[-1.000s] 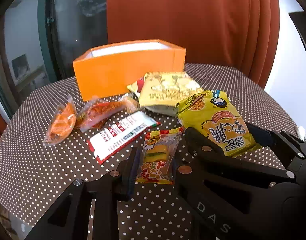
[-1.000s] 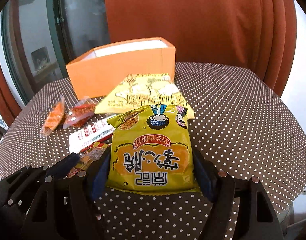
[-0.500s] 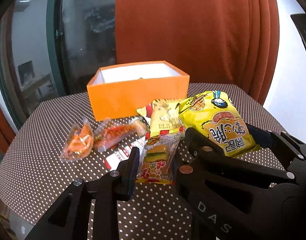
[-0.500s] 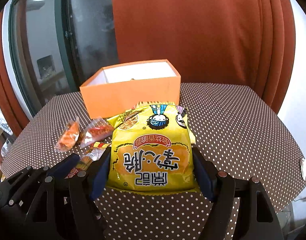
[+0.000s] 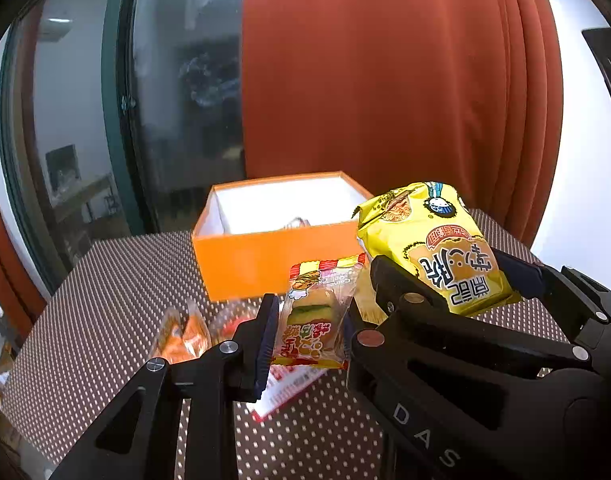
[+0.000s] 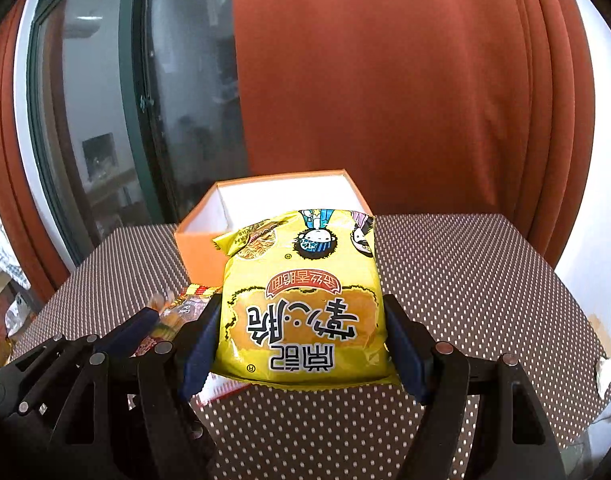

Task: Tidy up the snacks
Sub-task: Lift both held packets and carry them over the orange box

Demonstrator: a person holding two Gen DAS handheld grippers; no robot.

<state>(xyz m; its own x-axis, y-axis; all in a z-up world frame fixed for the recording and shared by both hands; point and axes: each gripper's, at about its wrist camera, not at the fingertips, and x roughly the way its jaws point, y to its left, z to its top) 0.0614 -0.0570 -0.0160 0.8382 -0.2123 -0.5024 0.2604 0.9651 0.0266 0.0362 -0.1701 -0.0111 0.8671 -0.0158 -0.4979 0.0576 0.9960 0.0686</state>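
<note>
A round table (image 6: 465,264) in brown cloth with white dots carries everything, backed by rust-orange curtains (image 6: 385,80) and a dark glass door (image 5: 177,100). At its far side sits the orange box (image 5: 249,260), open-topped and white inside, evidently the place the snacks are meant to go; a small item lies in it, too unclear to name. The right gripper (image 6: 301,344) is clamped on the sides of a puffy yellow noodle-snack bag (image 6: 305,308), held clear of the cloth and pointed at the box, likely for dropping in. The left gripper (image 5: 307,324) pinches a small burger-candy packet (image 5: 315,316) by its edges, also aloft, near the box. Left on the table: a red-and-white sachet (image 5: 289,386) and an orange-wrapped snack (image 5: 181,336).
</note>
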